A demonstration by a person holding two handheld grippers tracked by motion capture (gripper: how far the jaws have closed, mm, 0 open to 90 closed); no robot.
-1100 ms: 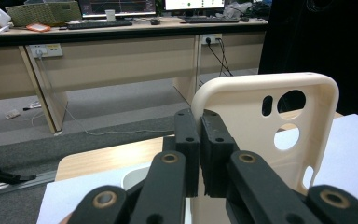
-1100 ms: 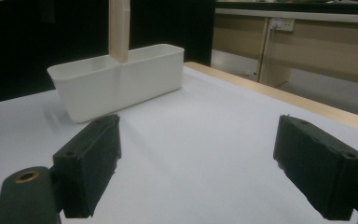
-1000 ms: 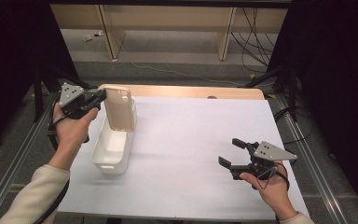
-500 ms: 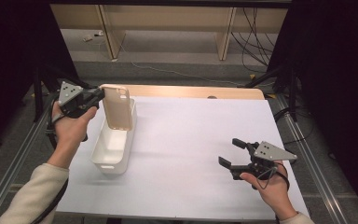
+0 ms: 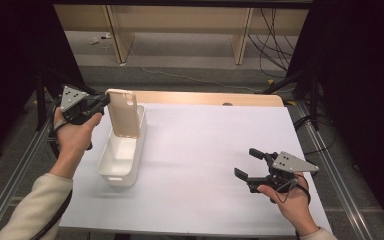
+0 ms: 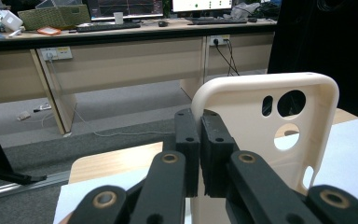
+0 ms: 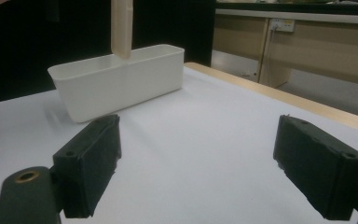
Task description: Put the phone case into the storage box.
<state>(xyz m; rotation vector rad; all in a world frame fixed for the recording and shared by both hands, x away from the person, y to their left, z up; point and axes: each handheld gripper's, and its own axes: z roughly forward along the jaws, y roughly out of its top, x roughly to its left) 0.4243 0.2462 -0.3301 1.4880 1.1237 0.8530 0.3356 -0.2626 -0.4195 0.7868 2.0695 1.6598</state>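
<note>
A cream phone case (image 5: 125,112) hangs upright over the far end of a white oblong bin (image 5: 120,160) at the table's left. My left gripper (image 5: 105,100) is shut on the case's left edge; in the left gripper view the pads (image 6: 199,140) pinch the rim of the case (image 6: 261,135), camera holes facing me. My right gripper (image 5: 247,162) rests low over the white sheet at the near right, jaws wide open with nothing between them (image 7: 205,163). In the right gripper view the bin (image 7: 116,81) lies ahead, with the case's (image 7: 121,28) lower end just above its rim.
The white sheet (image 5: 205,150) covers the table; a wooden strip (image 5: 205,97) shows along its far edge. Metal rails (image 5: 15,170) run along both sides. Beyond are desk legs and floor cables (image 5: 275,30).
</note>
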